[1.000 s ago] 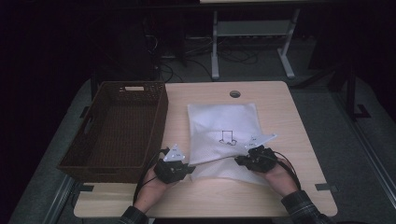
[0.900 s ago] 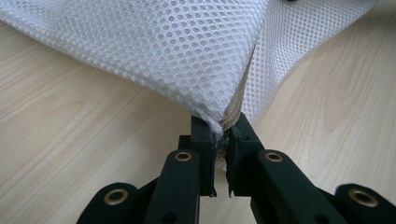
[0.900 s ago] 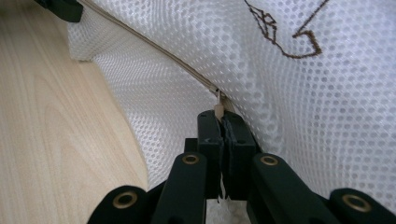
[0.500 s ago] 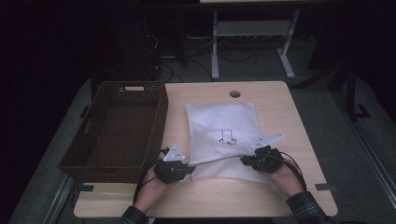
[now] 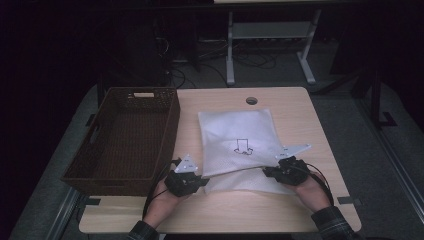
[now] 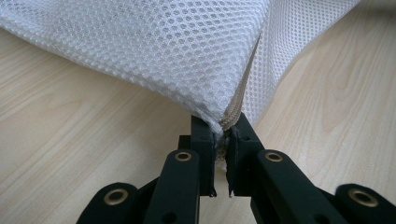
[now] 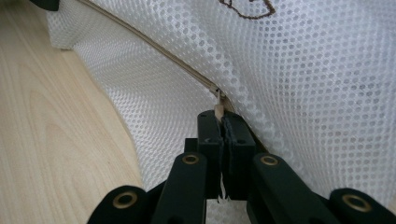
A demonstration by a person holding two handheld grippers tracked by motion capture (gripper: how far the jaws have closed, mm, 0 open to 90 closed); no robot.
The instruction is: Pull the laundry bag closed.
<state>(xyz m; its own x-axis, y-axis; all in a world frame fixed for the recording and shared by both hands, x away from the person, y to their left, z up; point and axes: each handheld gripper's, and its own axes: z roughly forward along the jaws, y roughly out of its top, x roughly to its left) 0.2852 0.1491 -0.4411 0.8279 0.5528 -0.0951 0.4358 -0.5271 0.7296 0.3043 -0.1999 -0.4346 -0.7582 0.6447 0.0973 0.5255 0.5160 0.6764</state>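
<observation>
Dim high view, dark surroundings, sharp close-ups

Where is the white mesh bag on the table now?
In the high view the white mesh bag lies mid-table, right of the brown basket, its near edge pinched by the left gripper and right gripper.

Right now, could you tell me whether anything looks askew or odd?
Nothing damaged or spilled. The mesh bag lies slightly askew on the table, its near edge lifted by the left gripper and right gripper.
</observation>
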